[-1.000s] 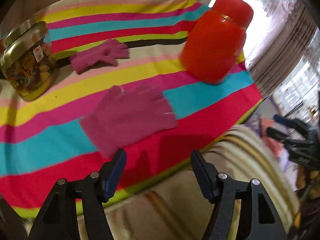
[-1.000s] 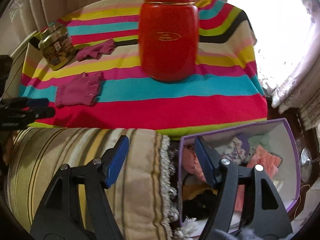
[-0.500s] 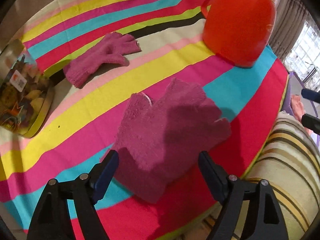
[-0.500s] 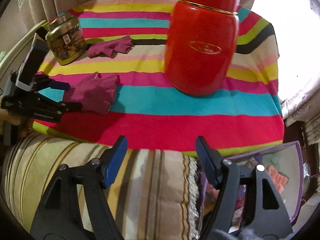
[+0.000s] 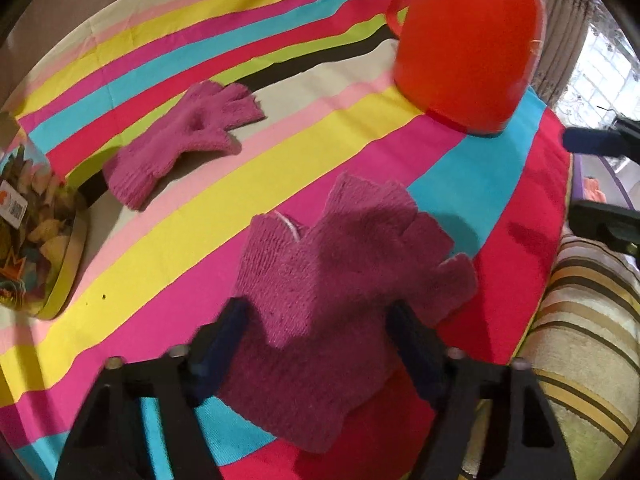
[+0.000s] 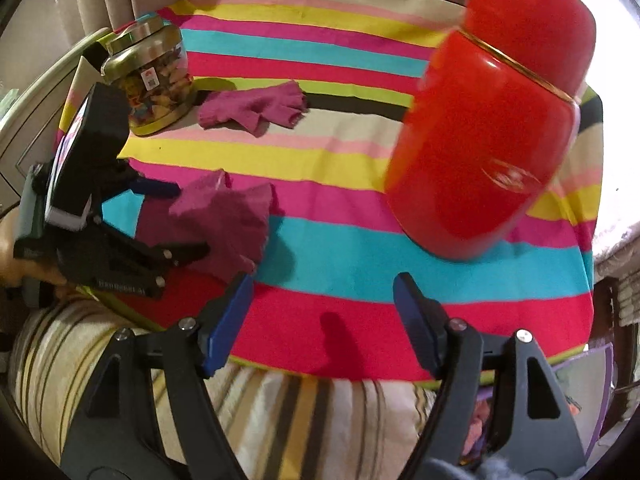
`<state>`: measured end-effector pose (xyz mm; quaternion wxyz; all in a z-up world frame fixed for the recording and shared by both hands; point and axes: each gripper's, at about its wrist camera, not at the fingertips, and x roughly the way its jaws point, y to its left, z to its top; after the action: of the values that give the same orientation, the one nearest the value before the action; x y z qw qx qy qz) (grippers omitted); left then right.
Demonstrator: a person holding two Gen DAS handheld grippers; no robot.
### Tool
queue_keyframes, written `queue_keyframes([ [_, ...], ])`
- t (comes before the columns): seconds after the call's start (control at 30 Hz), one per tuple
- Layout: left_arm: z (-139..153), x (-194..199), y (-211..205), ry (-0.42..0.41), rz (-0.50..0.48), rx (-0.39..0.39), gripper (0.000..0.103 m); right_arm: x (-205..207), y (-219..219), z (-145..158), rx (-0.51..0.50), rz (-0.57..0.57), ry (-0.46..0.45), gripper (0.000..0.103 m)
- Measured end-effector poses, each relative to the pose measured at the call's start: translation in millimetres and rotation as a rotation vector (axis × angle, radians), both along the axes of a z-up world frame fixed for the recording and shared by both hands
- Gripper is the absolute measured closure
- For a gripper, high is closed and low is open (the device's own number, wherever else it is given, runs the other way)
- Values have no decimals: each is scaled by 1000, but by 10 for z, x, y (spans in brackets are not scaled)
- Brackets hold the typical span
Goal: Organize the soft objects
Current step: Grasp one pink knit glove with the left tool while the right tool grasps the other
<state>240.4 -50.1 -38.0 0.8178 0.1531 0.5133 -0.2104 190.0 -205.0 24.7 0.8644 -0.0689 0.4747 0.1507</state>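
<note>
On a table draped in a brightly striped cloth [image 5: 312,152], the left gripper [image 5: 320,332] straddles the cuff end of a magenta knit glove [image 5: 344,280] lying at the near edge, its jaws closing with the glove between them; the wool bunches up between the pads, though whether they already press on it cannot be told. In the right wrist view this glove [image 6: 228,220] sits at the near left, its fingers pointing right, with the left gripper [image 6: 176,220] reaching in from the left. A second magenta glove [image 5: 180,136] lies flat farther back on the cloth, well apart from the first and just beside a glass jar [image 6: 152,76] with a metal lid at the far left. A large red canister [image 6: 492,148] stands at the right. The right gripper [image 6: 324,316] hangs over the near edge of the cloth, its jaws opening wide with nothing between them. A striped cushion [image 6: 280,420] lies below the table edge.
</note>
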Motion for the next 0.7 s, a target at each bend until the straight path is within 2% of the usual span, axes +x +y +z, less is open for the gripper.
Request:
queue_keyframes([
  [0.03,12,-16,-11,0,-10,-8,53,38,39,1,0,3,-1,27],
  [0.17,38,-40,-12,-2,-8,-30,75,225,176,14,6,5,-14,27],
  [0.23,48,-25,45,7,13,-54,94,324,222,27,18,-3,-17,26],
  [0.33,36,-38,108,21,38,-102,96,508,330,42,35,-4,-23,26],
  [0.5,70,-49,197,18,82,-141,97,804,604,56,38,46,-51,21],
  [0.7,173,-72,436,-6,195,-192,97,1221,912,-68,49,104,-31,15],
])
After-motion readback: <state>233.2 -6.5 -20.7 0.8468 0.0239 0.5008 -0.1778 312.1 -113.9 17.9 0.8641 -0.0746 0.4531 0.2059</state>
